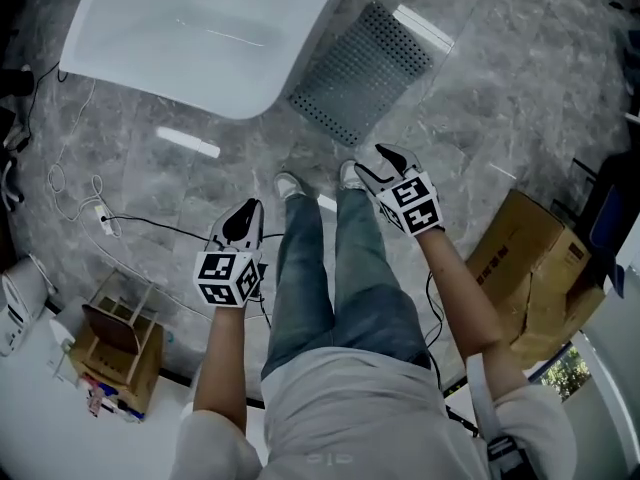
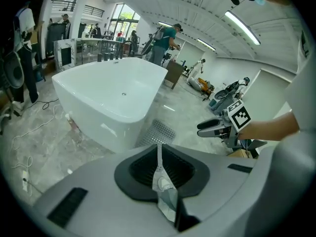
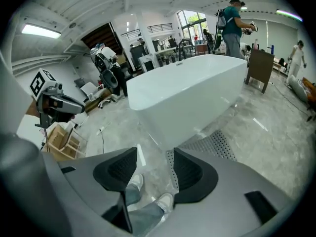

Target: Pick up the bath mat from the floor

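The right gripper [image 1: 372, 160] hangs released, jaws apart and empty, while the left gripper [image 1: 250, 211] is clenched on nothing. Ahead, a white tub [image 1: 200, 38] stands on the floor [image 1: 500, 98], and the grey mat [image 1: 365, 73] lies flat just beside it.

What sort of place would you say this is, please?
Probably a big workshop or lab hall with a mock bathroom corner: a freestanding bathtub and bath mat sit on a marble-look floor, with a cardboard box, loose cables and people working beyond.
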Demonstrator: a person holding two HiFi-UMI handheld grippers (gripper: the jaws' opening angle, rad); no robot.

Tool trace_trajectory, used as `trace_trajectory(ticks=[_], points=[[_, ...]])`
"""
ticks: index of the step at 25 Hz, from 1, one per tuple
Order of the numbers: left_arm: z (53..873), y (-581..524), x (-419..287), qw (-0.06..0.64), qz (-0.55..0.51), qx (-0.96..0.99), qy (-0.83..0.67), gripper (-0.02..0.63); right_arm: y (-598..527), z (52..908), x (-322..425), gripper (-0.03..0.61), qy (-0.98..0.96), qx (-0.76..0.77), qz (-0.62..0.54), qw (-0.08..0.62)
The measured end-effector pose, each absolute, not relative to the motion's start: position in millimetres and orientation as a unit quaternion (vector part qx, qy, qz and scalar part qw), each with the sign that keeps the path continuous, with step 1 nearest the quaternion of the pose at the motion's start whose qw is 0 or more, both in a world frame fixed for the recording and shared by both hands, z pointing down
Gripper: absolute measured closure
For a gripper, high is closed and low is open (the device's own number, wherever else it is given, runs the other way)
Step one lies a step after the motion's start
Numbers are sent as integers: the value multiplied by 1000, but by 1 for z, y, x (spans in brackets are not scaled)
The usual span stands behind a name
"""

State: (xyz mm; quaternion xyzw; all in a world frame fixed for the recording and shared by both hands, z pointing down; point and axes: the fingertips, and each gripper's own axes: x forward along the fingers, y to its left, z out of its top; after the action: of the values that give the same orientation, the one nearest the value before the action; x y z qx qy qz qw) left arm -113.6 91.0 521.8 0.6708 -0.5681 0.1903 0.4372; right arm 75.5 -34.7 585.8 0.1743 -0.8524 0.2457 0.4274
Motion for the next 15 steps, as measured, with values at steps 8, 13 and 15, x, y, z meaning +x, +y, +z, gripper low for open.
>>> trace_trajectory(ticks=[8,13,15], points=[[585,104,-112,467,208,661,-549,495,-28,668,88,304,-833,178,246,462],[629,107,-110,482,215,658,-538,469,-23,724,91,287,-821,167,248,486],[649,110,-111,490,216,656,-532,460,-20,746,87,278,-817,161,249,495]])
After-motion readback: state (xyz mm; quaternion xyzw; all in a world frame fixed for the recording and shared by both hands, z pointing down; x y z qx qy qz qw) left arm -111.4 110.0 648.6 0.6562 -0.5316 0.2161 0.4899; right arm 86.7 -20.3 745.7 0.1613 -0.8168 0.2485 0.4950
